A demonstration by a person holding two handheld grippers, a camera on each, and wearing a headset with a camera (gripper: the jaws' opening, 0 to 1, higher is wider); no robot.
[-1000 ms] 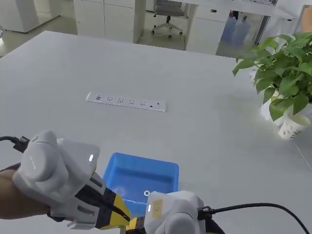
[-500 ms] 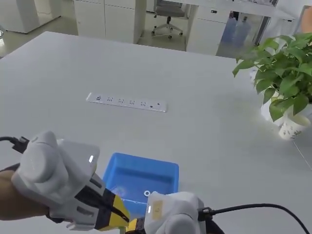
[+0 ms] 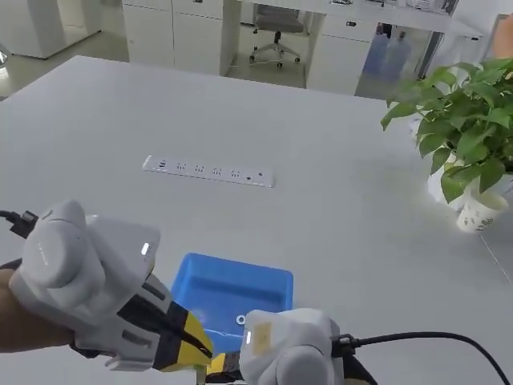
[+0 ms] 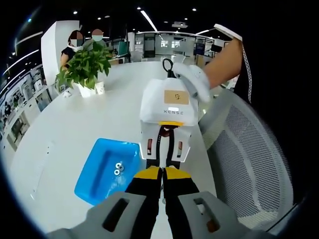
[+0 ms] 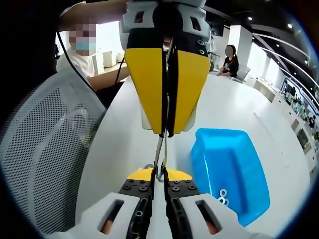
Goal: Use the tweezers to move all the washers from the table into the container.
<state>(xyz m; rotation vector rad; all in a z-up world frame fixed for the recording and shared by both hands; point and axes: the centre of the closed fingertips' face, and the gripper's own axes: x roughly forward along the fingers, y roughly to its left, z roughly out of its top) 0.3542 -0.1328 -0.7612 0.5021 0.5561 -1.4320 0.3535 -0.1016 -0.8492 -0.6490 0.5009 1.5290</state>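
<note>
My left gripper [image 4: 162,173] and right gripper [image 5: 160,176] face each other tip to tip just above the table's near edge. Thin metal tweezers [image 5: 161,152] run from the left gripper's shut yellow jaws down into the right gripper's shut jaws, so both hold them. A blue container [image 3: 234,289] lies on the table just beyond the grippers. It holds a few small silver washers [image 4: 118,168], seen also as washers [image 5: 222,195] in the right gripper view. In the head view the left gripper [image 3: 202,353] is at the lower left, and the right gripper [image 3: 280,353] sits at the bottom middle.
A white power strip [image 3: 208,169] lies across the middle of the white table [image 3: 337,241]. A potted plant [image 3: 469,128] and a paper cup [image 3: 479,211] stand at the right edge. A mesh office chair [image 4: 244,149] is near the grippers. People stand at the far side.
The head view has shifted slightly. The left gripper sits a little lower and further left in it. Both grippers stay together by the container.
</note>
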